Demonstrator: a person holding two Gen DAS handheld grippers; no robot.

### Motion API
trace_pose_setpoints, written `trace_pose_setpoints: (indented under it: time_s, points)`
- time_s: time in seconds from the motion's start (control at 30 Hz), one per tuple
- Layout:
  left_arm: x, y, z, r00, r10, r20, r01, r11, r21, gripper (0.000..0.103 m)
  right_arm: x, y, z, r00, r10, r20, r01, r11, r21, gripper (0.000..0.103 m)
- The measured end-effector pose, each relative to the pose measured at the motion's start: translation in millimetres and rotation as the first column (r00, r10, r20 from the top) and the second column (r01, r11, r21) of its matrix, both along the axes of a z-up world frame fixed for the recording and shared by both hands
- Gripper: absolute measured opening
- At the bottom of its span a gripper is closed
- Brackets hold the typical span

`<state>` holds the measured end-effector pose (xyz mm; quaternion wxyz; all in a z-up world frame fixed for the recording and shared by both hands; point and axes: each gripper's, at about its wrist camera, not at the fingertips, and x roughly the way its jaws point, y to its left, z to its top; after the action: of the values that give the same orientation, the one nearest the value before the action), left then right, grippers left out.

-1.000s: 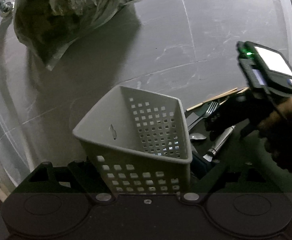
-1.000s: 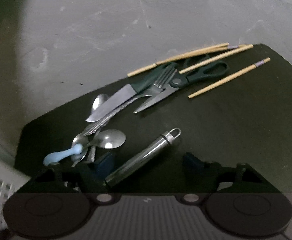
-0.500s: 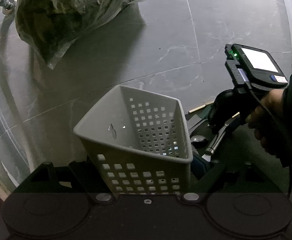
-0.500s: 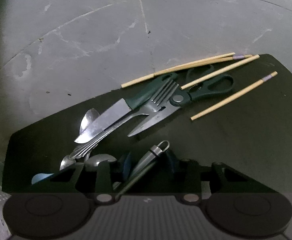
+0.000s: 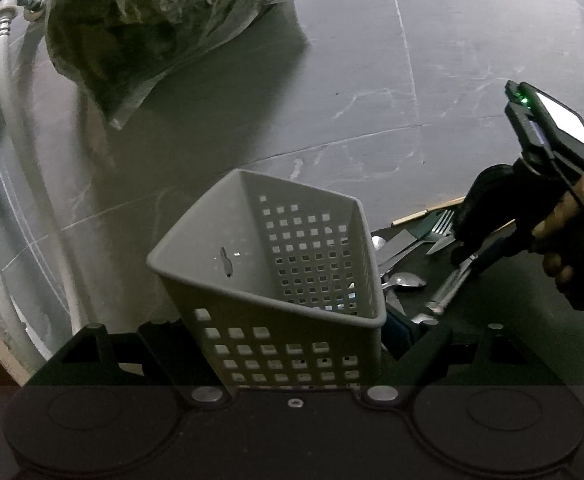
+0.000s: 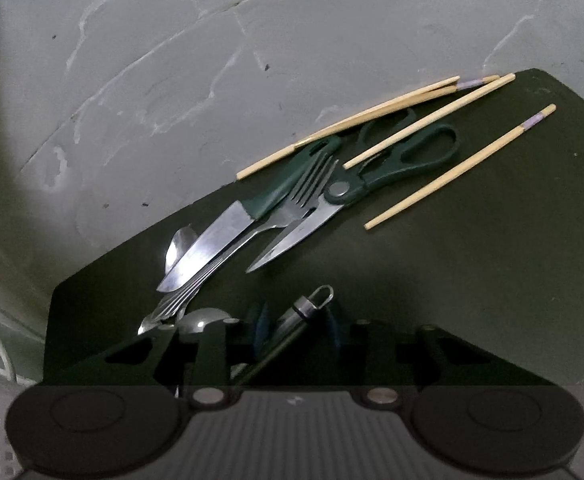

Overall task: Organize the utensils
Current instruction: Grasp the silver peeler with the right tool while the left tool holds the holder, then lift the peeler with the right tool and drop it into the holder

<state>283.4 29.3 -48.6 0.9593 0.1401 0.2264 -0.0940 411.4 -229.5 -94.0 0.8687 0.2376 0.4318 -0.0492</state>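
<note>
My left tongs [image 5: 292,344] clamped on white perforated basket [image 5: 276,276] at lower centre, my right tongs [image 6: 296,332] just closing around metal cylinder [image 6: 304,312] at lower centre, pads against it, knife [image 6: 220,240], forks [image 6: 308,192], scissors [image 6: 356,184], chopsticks [image 6: 460,168] on dark mat [image 6: 472,280] above.

A bagged bundle of greens [image 5: 164,28] lies beside a white hose [image 5: 4,92].

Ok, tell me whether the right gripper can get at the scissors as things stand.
Probably not yet: the right gripper, jaws just closing, already straddles the metal tube. The scissors lie further off, fork and a chopstick overlapping them.
</note>
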Motion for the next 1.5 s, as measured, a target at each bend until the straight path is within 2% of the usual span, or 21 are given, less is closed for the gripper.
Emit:
trace_pose_setpoints:
  time_s: [0.13,0.27,0.37,0.43,0.5,0.57,0.6,0.67,0.77,0.83,0.93,1.03,1.17,1.37,1.5]
  points:
    - [-0.5,-2.2,0.3,1.0,0.016,-0.004,-0.016,1.0,-0.001,0.086,3.7,-7.7,1.7,0.999,0.033,0.017,-0.032,0.998,-0.049,0.02]
    - [-0.6,-4.8,0.7,1.0,0.021,-0.005,-0.021,1.0,0.003,0.086,9.7,-11.4,-2.1,0.991,0.135,0.001,-0.135,0.99,-0.051,0.021]
    - [-0.2,-6.1,0.8,1.0,0.025,-0.005,-0.025,1.0,0.003,0.086,4.4,-5.0,-1.0,0.986,0.163,-0.037,-0.166,0.982,-0.088,0.027]
    - [-0.3,-5.7,0.8,1.0,0.025,-0.003,-0.025,1.0,0.003,0.086,-1.5,3.6,0.8,0.982,0.181,-0.06,-0.188,0.971,-0.148,0.039]
    - [-0.4,-5.5,0.8,1.0,0.025,-0.004,-0.025,1.0,0.002,0.086,-7.2,15.4,0.6,0.972,0.217,-0.088,-0.232,0.948,-0.22,0.04]
    - [-0.7,-5.4,0.8,1.0,0.024,-0.004,-0.024,1.0,0.003,0.086,-10.5,26.6,-1.0,0.961,0.254,-0.106,-0.274,0.916,-0.292,0.02]
    - [-0.8,-5.1,0.8,1.0,0.024,-0.004,-0.024,1.0,0.003,0.086,-11.9,29.3,-1.2,0.959,0.264,-0.107,-0.285,0.903,-0.321,0.019]
    - [-0.7,-5.1,0.9,1.0,0.024,-0.004,-0.024,1.0,0.003,0.086,-12.7,30.1,-1.8,0.959,0.265,-0.103,-0.284,0.903,-0.322,0.019]
    - [-0.4,-5.6,0.8,1.0,0.023,-0.005,-0.023,1.0,0.003,0.086,-17.4,21.5,-2.0,0.964,0.26,-0.062,-0.267,0.926,-0.266,0.019]
    - [-0.8,-5.6,0.7,1.0,0.023,-0.004,-0.023,1.0,0.003,0.086,-25.2,10.2,3.9,0.965,0.261,0.017,-0.252,0.947,-0.198,0.019]
    - [-0.7,-5.4,0.7,1.0,0.022,-0.003,-0.022,1.0,0.004,0.086,-42.8,7.5,20.2,0.947,0.291,0.136,-0.262,0.945,-0.198,0.019]
    - [-1.2,-5.3,0.5,1.0,0.024,-0.002,-0.024,1.0,0.003,0.086,-61.0,6.2,37.6,0.905,0.327,0.271,-0.282,0.94,-0.19,0.019]
    - [-0.8,-5.7,0.5,1.0,0.025,-0.003,-0.025,1.0,0.002,0.086,-78.7,9.0,62.0,0.827,0.348,0.441,-0.29,0.937,-0.195,0.019]
    - [-0.7,-5.5,0.5,1.0,0.022,-0.003,-0.022,1.0,0.003,0.086,-84.2,19.5,111.5,0.714,0.362,0.599,-0.278,0.932,-0.231,0.019]
    - [-0.7,-6.0,0.4,1.0,0.025,-0.002,-0.025,1.0,0.003,0.086,-93.6,29.3,156.7,0.615,0.378,0.692,-0.326,0.921,-0.214,0.019]
